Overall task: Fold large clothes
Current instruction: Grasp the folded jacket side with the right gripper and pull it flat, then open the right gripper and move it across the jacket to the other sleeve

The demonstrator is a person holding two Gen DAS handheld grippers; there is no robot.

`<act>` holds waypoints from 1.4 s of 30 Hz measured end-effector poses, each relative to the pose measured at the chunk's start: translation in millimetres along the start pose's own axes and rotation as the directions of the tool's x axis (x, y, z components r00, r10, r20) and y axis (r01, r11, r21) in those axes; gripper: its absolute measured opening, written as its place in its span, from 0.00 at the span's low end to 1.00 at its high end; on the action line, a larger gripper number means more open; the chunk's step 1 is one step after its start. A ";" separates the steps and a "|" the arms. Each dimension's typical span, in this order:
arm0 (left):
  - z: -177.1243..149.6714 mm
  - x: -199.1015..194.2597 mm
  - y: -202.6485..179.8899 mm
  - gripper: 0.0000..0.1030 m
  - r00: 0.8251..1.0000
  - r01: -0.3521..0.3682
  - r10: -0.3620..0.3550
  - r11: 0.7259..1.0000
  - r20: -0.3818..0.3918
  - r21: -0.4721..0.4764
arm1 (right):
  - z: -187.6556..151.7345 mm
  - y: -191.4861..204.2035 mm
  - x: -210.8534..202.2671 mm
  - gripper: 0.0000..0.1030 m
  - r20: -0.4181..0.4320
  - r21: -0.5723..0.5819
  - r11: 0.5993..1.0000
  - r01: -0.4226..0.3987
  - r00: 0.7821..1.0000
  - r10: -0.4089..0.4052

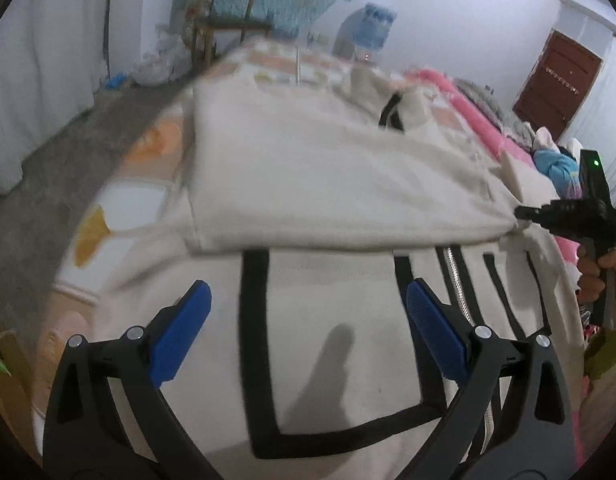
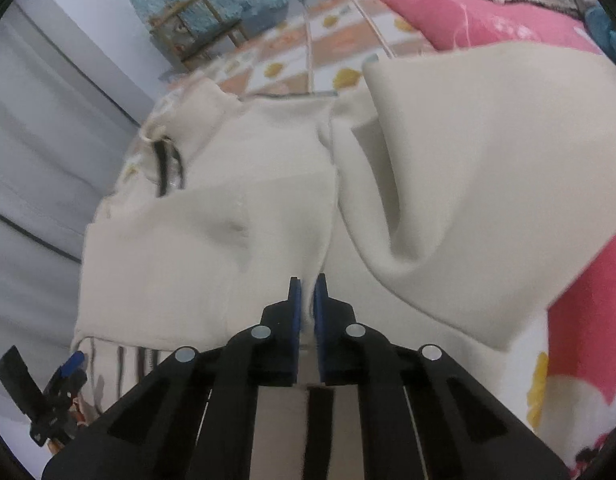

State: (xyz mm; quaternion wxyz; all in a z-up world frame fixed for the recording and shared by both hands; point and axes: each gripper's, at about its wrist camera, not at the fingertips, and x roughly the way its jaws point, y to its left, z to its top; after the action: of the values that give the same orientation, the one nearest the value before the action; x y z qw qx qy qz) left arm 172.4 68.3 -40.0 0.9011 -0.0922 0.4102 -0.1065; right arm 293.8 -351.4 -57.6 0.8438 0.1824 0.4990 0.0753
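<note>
One cream hoodie is spread on the patterned bed, a panel folded over. Left gripper is held wide open above it. Right gripper is pinched on the fold's corner.

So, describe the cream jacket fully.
The jacket is cream, of soft fleecy-looking cloth, with black stripes and a metal zipper. It lies spread over the patterned bedspread, one panel folded flat across the striped body; its hood lies open toward the pink blanket. The right gripper is shut on the folded panel's edge. The left gripper is open above the striped part, gripping nothing.
</note>
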 end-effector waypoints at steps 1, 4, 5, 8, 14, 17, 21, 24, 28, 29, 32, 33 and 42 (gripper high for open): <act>3.0 -4.9 -1.0 0.92 1.000 -0.012 0.012 1.000 0.023 0.012 | -3.2 2.3 -9.9 0.06 0.019 -0.005 1.000 -0.017 1.000 0.018; 12.8 -12.9 -1.2 0.92 0.996 -0.052 0.050 0.998 0.074 0.029 | -15.9 4.7 -37.6 0.06 0.062 0.008 0.996 -0.090 0.994 0.090; 15.9 -12.2 -0.2 0.92 0.995 -0.058 0.056 0.998 0.076 0.026 | -20.8 2.9 -43.1 0.06 0.073 0.016 0.995 -0.097 0.993 0.096; 23.2 2.4 6.3 0.92 0.994 -0.096 0.095 0.995 0.050 0.011 | -27.5 -7.2 -31.0 0.06 0.050 0.041 0.997 -0.059 0.997 0.057; 29.2 23.6 18.4 0.92 0.994 -0.107 0.107 0.994 0.004 -0.023 | -22.6 -12.8 -18.7 0.06 0.018 0.089 0.993 -0.073 0.997 0.072; 29.8 32.1 19.2 0.92 0.989 -0.145 0.145 0.989 -0.011 -0.004 | -20.0 -14.2 -15.9 0.06 -0.002 0.091 0.993 -0.071 0.997 0.071; 28.7 40.8 19.5 0.92 0.985 -0.171 0.171 0.985 -0.025 0.012 | -21.8 -28.3 -4.2 0.08 -0.056 0.121 0.993 0.008 0.998 -0.002; 27.2 41.6 17.0 0.92 0.982 -0.188 0.189 0.982 -0.028 0.035 | -18.8 -5.5 -26.6 0.11 0.035 0.014 0.992 0.124 0.992 -0.125; 25.7 43.2 16.0 0.92 0.978 -0.205 0.207 0.977 -0.030 0.054 | -5.7 30.8 -33.2 0.13 0.093 -0.127 0.979 0.162 0.984 -0.151; 25.4 43.1 16.2 0.92 0.978 -0.206 0.208 0.977 -0.030 0.053 | -1.4 40.0 -26.3 0.13 0.083 -0.156 0.976 0.155 0.986 -0.143; 24.8 42.6 17.2 0.92 0.979 -0.201 0.202 0.979 -0.025 0.044 | 9.5 56.1 5.9 0.13 0.049 -0.209 0.969 0.128 0.992 -0.120; 24.6 42.5 17.9 0.92 0.979 -0.200 0.201 0.979 -0.022 0.042 | 12.5 58.3 17.4 0.13 0.038 -0.216 0.968 0.125 0.992 -0.120; 22.4 40.1 20.4 0.92 0.981 -0.195 0.196 0.979 -0.007 0.053 | 26.3 54.5 38.7 0.19 0.081 -0.187 0.961 0.203 0.978 -0.191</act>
State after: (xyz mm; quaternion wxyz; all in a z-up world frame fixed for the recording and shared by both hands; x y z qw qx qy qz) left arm 217.5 78.9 -59.6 0.9067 -0.0274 0.4199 -0.0286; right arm 338.6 -295.4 -56.8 0.8760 0.0510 0.4785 0.0337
